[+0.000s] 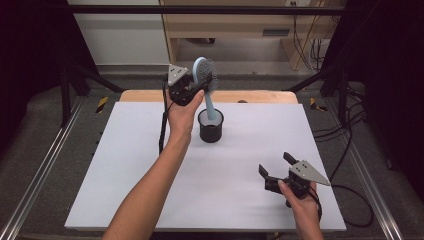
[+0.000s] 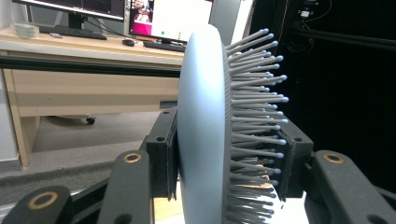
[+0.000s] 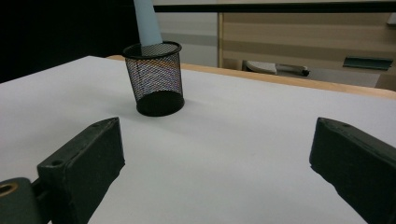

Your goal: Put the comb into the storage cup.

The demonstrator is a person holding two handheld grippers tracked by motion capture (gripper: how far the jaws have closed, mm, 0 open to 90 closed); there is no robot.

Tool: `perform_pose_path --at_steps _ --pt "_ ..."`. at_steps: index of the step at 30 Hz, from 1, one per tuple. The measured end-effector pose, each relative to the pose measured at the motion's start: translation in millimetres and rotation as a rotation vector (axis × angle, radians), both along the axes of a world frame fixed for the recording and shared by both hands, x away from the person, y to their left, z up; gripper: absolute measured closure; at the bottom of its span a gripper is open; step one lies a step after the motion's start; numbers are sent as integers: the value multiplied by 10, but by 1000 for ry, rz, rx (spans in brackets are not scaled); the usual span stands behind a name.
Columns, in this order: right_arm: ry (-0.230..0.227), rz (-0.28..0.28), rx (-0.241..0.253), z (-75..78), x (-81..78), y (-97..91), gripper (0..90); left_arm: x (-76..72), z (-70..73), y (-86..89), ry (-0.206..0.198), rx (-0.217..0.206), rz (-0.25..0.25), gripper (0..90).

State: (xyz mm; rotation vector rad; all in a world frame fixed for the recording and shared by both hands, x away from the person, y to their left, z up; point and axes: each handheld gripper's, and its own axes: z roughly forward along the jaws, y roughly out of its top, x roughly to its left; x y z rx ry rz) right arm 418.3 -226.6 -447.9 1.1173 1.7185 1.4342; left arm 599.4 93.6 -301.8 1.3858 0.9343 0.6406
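Note:
A light blue hairbrush (image 1: 204, 75) with dark bristles stands upright, its handle (image 3: 146, 22) down inside a black mesh cup (image 1: 210, 126) at the table's back middle. My left gripper (image 1: 200, 89) is shut on the brush head (image 2: 205, 130); one pad presses its smooth back and the other its bristles. Near the front right of the table, my right gripper (image 1: 276, 164) is held open with nothing between its jaws. In the right gripper view the mesh cup (image 3: 154, 78) stands ahead and to the left.
A white sheet (image 1: 150, 175) covers most of the table; bare wood (image 1: 260, 96) shows along the far edge. Black frame rails and cables lie beside the table. A wooden desk (image 2: 70, 84) with monitors stands beyond.

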Motion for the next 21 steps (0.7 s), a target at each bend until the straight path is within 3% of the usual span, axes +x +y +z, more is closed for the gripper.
perform_pose_path --at_steps 10,21 --pt "3 6 -8 -13 1 13 35 120 -116 -28 10 3 -3 510" --pt "6 17 -13 -20 -8 76 35 83 -159 -16 4 14 -3 509"
